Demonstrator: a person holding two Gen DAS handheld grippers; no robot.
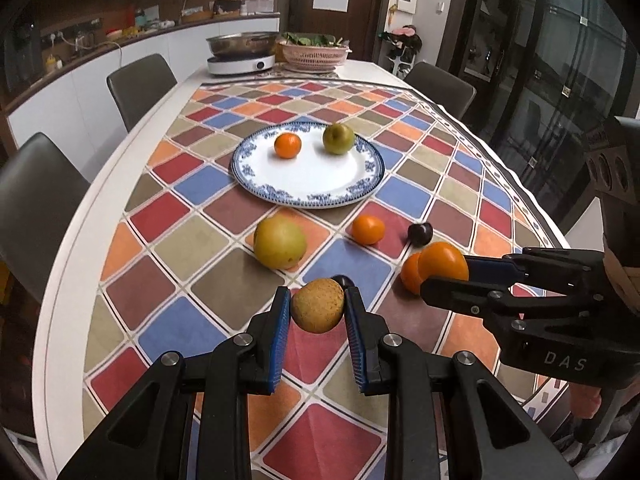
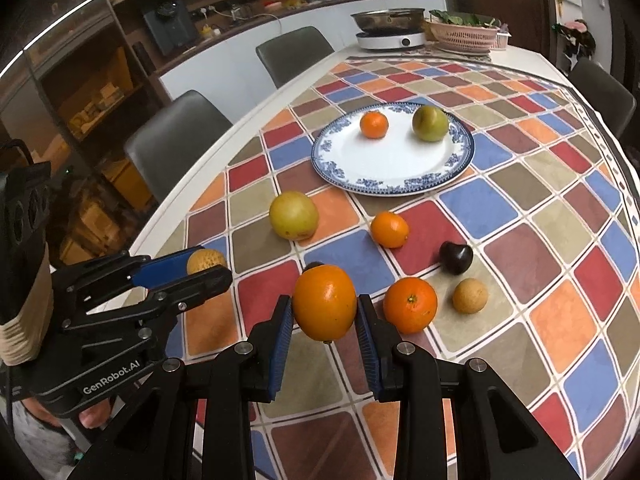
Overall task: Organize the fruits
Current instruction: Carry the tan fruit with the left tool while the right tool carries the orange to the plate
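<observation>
My left gripper [image 1: 317,307] is shut on a small tan fruit [image 1: 318,306] just above the cloth; it also shows at the left of the right wrist view [image 2: 208,268]. My right gripper [image 2: 324,314] is shut on an orange [image 2: 325,302], seen in the left wrist view too [image 1: 443,262]. A blue-rimmed white plate [image 1: 312,200] holds a small orange [image 1: 287,145] and a green fruit [image 1: 338,139]. Loose on the cloth lie a yellow-green pear [image 2: 294,215], a small orange [image 2: 389,229], a dark plum [image 2: 456,257], a larger orange [image 2: 410,305] and a second tan fruit [image 2: 470,295].
The table has a chequered cloth [image 1: 192,236]. At its far end stand a pan on an induction hob [image 1: 242,54] and a pink basket of greens [image 1: 314,54]. Grey chairs [image 1: 140,84] line both sides.
</observation>
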